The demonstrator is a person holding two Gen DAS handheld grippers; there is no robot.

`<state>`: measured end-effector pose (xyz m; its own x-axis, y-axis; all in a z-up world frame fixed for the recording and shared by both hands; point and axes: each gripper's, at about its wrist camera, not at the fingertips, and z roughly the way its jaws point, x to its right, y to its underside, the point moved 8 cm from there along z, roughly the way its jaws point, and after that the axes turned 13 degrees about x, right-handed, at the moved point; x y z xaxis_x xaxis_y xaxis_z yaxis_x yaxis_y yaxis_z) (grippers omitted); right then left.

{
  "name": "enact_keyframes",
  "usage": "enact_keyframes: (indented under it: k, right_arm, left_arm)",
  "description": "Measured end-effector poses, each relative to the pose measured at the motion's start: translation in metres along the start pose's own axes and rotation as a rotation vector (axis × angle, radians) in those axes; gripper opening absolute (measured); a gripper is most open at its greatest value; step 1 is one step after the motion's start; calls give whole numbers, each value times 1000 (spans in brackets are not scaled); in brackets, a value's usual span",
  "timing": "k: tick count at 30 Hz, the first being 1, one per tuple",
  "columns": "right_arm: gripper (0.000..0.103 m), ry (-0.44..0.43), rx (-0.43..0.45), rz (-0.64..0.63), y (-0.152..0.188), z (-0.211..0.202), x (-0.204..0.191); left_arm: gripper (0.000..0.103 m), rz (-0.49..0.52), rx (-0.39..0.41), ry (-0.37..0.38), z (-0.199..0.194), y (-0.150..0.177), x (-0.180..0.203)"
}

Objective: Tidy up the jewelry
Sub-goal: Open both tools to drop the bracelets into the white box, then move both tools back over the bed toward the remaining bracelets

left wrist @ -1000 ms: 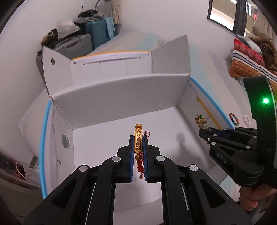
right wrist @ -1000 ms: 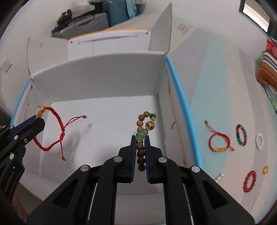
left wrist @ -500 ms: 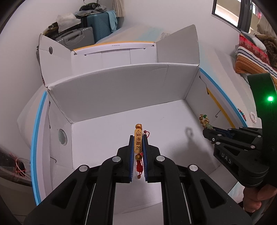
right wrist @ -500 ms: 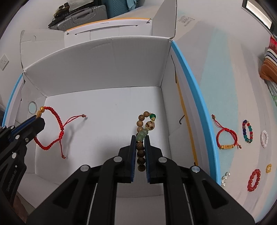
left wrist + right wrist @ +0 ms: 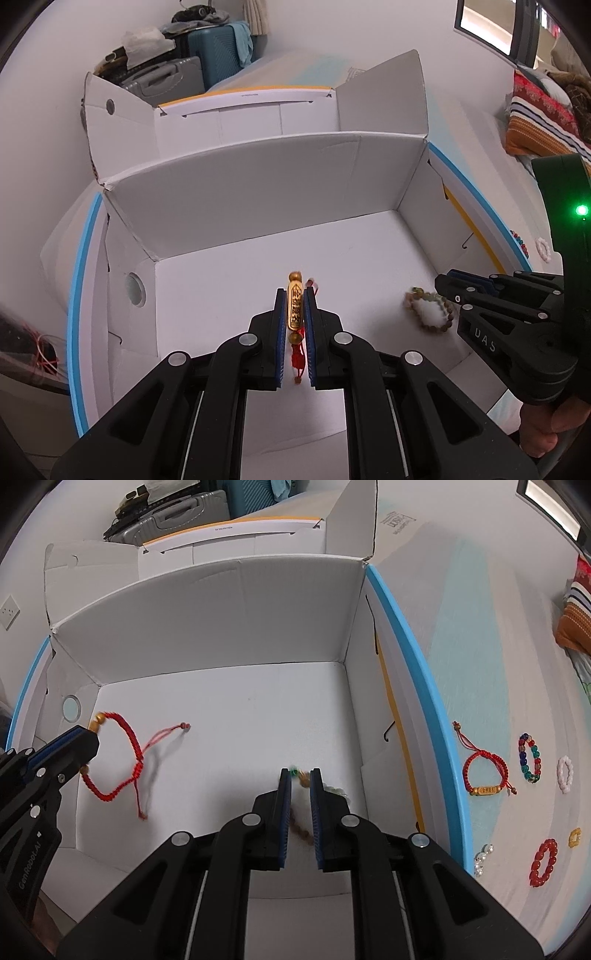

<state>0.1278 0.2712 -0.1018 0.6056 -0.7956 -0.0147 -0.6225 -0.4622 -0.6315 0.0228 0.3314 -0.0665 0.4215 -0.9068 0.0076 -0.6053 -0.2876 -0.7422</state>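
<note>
The right hand-held gripper (image 5: 300, 775) has let its bead bracelet (image 5: 428, 308) drop into the box (image 5: 207, 602), the left hand-held gripper (image 5: 295, 295) grips a red bracelet (image 5: 122, 760), and six pieces wait outside.

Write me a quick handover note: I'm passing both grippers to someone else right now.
Left gripper: pinching the red cord bracelet by its gold charm over the white box; jaws just easing open.
Right gripper: jaws just opened, nothing gripped; wooden bead bracelet loose below them, inside the box.
Done: one piece boxed.
Left: release the red one, then fetch those on the table, such as the red bead bracelet.
</note>
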Motion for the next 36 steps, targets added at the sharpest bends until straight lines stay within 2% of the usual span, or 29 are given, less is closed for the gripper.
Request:
enact_keyframes:
  k: [2,3,4,5,8,10,11,17,19,23,28,36]
  right_arm:
    - [13,-4,-10,-5,1,-1,-1]
    - [24,-11,-12,-5,1,-1,-1]
    - [36,-17,-6,-2,0,-4,-2]
    - [38,-30,4,-2,-1,-7,-4]
    - [47,-41,22,-13,-4,-17,-8]
    - [61,-43,46,-17,-8,-26,-9]
    - [63,-26,70,-19,-11,-32,-7]
    - [81,8,157,-8,-21,-65,3]
    - [88,20,182,7,-25,-73,13]
    - [94,58,222,47,-27,-86,37]
    - [95,101,249,91,-20,-105,76]
    - [95,181,280,149,2,-139,158]
  left_arm:
    - [14,1,-1,-6,-1,0,0]
    - [17,-3,-1,-12,-1,0,-1]
    - [27,-6,3,-16,-2,0,-2]
    - [36,-8,5,-24,-3,0,-3]
    - [49,-23,17,-41,-10,-2,-7]
    - [60,-23,35,-59,-16,-6,-9]
    - [67,-23,44,-63,-19,-7,-10]
    - [92,-22,115,-82,-43,-19,-9]
    - [95,-14,131,-84,-49,-23,-5]
    - [97,-3,156,-77,-57,-27,8]
    - [97,21,173,-46,-63,-30,38]
    - [97,87,180,50,-64,-29,117]
